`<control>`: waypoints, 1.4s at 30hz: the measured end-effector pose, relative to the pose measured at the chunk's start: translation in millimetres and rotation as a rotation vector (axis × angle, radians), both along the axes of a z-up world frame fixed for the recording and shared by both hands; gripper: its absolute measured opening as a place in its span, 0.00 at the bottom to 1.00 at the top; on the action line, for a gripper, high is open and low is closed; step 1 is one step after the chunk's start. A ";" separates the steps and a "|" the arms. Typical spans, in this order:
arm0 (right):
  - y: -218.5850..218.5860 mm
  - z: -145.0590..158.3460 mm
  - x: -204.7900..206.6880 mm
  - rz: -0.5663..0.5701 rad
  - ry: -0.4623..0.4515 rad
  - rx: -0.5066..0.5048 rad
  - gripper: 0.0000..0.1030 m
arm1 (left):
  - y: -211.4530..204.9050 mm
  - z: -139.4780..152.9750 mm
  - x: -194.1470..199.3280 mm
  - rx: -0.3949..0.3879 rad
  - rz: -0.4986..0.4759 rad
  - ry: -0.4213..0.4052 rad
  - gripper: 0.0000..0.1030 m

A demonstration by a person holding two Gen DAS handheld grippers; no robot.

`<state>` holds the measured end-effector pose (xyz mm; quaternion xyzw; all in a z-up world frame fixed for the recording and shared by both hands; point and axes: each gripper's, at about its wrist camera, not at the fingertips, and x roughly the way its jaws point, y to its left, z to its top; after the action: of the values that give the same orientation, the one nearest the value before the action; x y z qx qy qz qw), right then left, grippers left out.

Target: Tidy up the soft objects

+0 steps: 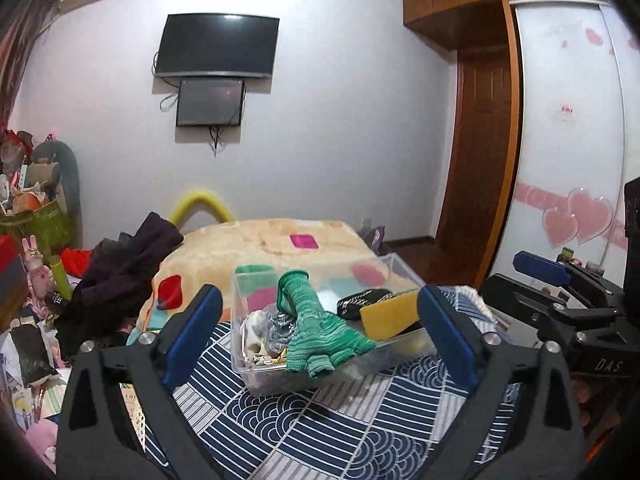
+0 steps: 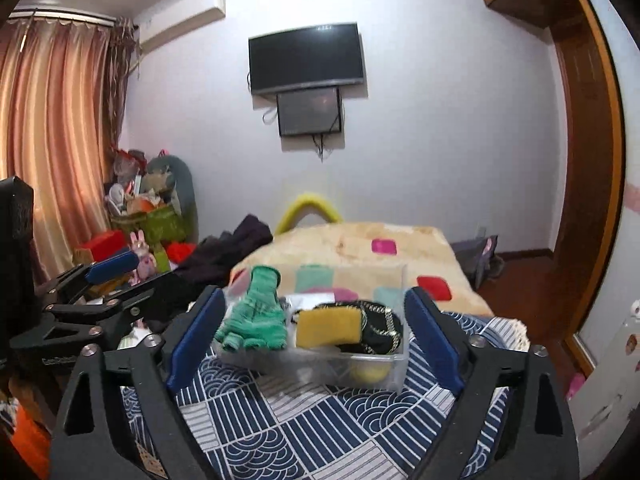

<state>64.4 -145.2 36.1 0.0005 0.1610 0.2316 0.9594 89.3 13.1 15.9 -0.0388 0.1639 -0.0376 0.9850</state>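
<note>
A clear plastic box (image 1: 256, 376) (image 2: 384, 376) stands on the blue-and-white patterned cloth (image 1: 328, 432) (image 2: 304, 428) on the bed. A green knitted glove (image 1: 320, 332) (image 2: 256, 320) drapes over its near rim. A yellow sponge (image 1: 390, 314) (image 2: 330, 326), a black chain-trimmed pouch (image 1: 362, 300) (image 2: 380, 330) and crumpled pale items (image 1: 260, 336) lie inside. My left gripper (image 1: 320, 340) is open and empty, in front of the box. My right gripper (image 2: 316, 344) is open and empty, in front of the box; it also shows at the right of the left wrist view (image 1: 560, 292).
A beige blanket with coloured squares (image 1: 280, 248) (image 2: 360, 248) covers the bed beyond. Dark clothes (image 1: 120, 280) (image 2: 228, 252) pile at its left edge. Toys and a green bin (image 2: 160, 220) crowd the left floor. A wooden door (image 1: 472, 140) and wardrobe (image 1: 568, 120) stand right.
</note>
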 end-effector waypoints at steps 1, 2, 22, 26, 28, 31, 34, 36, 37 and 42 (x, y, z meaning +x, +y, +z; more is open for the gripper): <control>-0.2 1.7 -3.1 -0.005 -0.012 0.006 0.97 | 1.0 3.5 -3.8 -0.007 -0.002 -0.006 0.98; -0.7 3.3 -6.2 -0.007 -0.022 0.011 0.99 | 1.9 6.9 -8.5 -0.014 -0.004 -0.012 0.99; 1.1 3.1 -29.9 0.004 -0.065 0.025 1.00 | -2.4 20.7 -57.2 0.018 0.016 -0.068 1.00; -0.6 2.3 -30.2 0.001 -0.060 0.029 1.00 | -5.3 21.0 -58.1 0.026 0.016 -0.073 1.00; -1.2 1.5 -30.8 0.001 -0.058 0.030 1.00 | -5.2 20.8 -59.1 0.026 0.017 -0.074 1.00; -1.5 1.1 -31.5 0.003 -0.058 0.029 1.00 | -4.8 20.7 -59.0 0.025 0.016 -0.071 1.00; -1.8 1.4 -32.2 0.004 -0.059 0.030 1.00 | -4.7 21.3 -59.3 0.025 0.017 -0.069 1.00; -2.1 1.5 -32.5 0.003 -0.057 0.030 1.00 | -4.8 21.6 -59.6 0.025 0.017 -0.071 1.00; -2.2 1.5 -32.5 0.003 -0.058 0.030 1.00 | -4.8 21.8 -59.8 0.025 0.017 -0.071 1.00; -2.2 1.6 -32.4 0.003 -0.059 0.030 1.00 | -5.2 22.0 -60.9 0.024 0.013 -0.073 1.00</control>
<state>32.0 -147.4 37.8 0.0078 0.1293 0.2355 0.9632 28.4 7.8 37.9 -0.0266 0.1279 -0.0305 0.9910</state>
